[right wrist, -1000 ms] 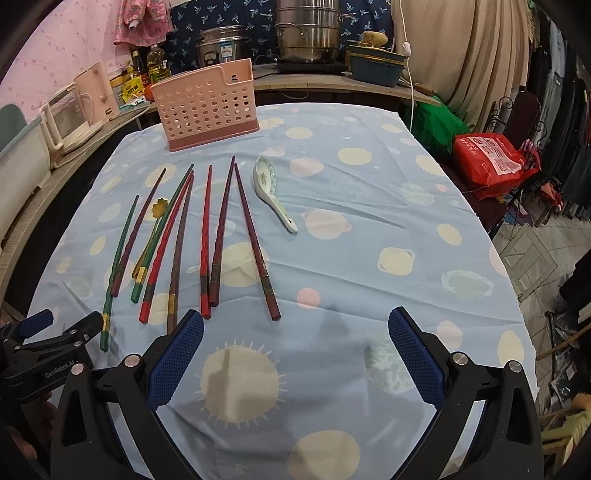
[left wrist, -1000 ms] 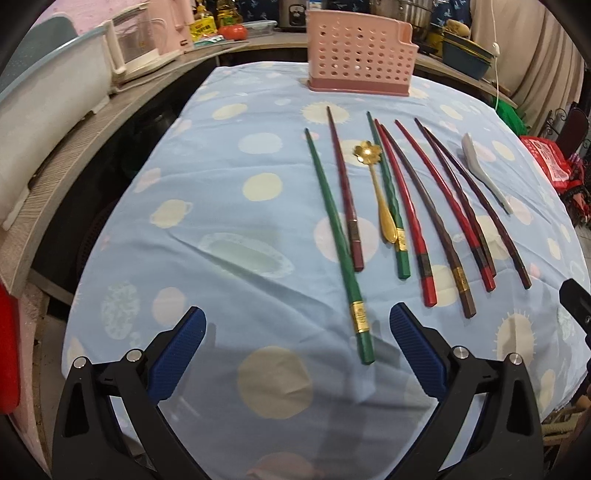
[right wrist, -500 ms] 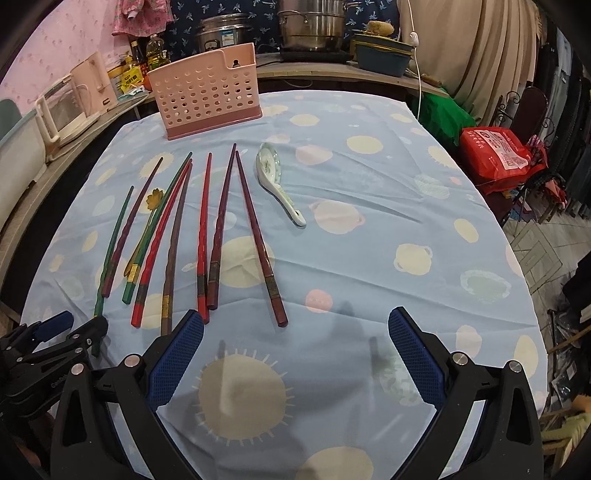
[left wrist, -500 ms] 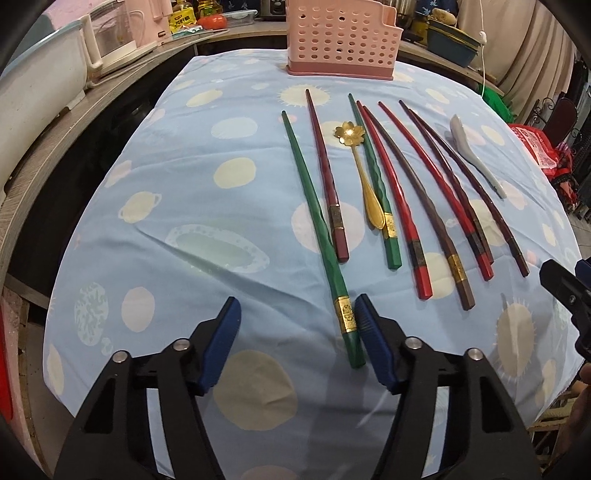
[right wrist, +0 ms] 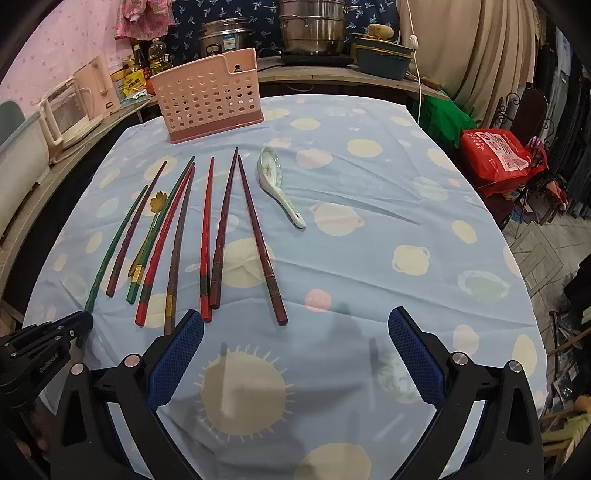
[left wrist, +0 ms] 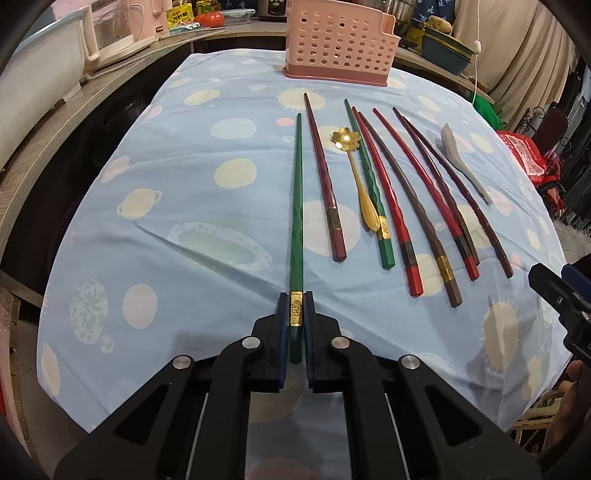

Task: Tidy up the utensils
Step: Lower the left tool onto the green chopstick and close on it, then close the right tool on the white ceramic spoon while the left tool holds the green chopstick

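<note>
Several chopsticks lie side by side on the blue spotted tablecloth [left wrist: 177, 236], with a gold flower-ended spoon [left wrist: 354, 177] among them and a white ceramic spoon [right wrist: 279, 184] to their right. My left gripper [left wrist: 296, 306] is closing on the thick, gold-banded end of the leftmost green chopstick [left wrist: 297, 206]; its pads press the stick from both sides, and the stick still rests on the cloth. A pink perforated utensil holder [left wrist: 340, 44] stands at the table's far edge. My right gripper [right wrist: 295, 332] hangs open over bare cloth at the near edge, right of the chopstick ends.
A counter curves around the far side with a white kettle [right wrist: 70, 107], bottles, steel pots [right wrist: 314, 26] and a blue basin [right wrist: 384, 59]. A red bag [right wrist: 498, 155] and dark chairs stand off the table's right. The cloth's right half [right wrist: 406, 206] holds nothing.
My left gripper went from wide open to shut around the green chopstick's near end, having shifted slightly to centre on it. The right gripper has stayed still and open.
</note>
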Tool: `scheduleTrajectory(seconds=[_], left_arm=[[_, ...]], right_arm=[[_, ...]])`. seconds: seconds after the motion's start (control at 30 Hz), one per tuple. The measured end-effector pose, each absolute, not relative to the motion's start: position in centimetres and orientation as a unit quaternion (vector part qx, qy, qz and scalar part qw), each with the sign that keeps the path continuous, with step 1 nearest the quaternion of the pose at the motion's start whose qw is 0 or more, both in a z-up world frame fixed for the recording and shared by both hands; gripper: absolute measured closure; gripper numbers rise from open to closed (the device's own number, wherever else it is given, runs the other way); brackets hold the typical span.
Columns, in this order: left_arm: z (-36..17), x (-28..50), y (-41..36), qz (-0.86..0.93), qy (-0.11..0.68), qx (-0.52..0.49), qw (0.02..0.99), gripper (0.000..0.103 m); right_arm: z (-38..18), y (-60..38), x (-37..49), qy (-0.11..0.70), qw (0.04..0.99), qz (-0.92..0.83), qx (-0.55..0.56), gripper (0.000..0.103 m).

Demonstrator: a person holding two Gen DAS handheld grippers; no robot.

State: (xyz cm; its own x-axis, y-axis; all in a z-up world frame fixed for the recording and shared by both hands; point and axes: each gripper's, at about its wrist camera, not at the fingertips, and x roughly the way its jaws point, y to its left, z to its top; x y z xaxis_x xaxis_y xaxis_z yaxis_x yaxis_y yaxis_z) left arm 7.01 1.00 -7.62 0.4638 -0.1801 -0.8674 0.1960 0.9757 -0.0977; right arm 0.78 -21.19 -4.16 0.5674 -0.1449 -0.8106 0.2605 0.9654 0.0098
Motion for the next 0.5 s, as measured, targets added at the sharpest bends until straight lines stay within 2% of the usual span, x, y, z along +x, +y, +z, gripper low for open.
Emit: scheduleTrajectory(seconds=[0.23,0.4,0.47,0.5], left_arm=[[-6.5,8.3,2.4,-0.089,0.492,0.0,0.866,0.096],[-6.7,9.6,2.4,-0.082,0.493,0.004,0.866,0.096],[-6.9,10.0,2.3,-0.081,0.495,0.004,0.865,0.096],[-6.9,10.2,2.3,-0.081,0.497,0.004,0.864,0.096]], right_arm=[[-3.5,-23.1,3.2,0.432,0.892,-0.111,0.073,0.01],[-4.0,-24.2,6.6,0.432,0.894,-0.098,0.071,0.026],[-4.6,-24.4,8.2,0.44,0.892,-0.088,0.065,0.04],[-4.9,-24.4,8.9,0.444,0.89,-0.083,0.061,0.043]])
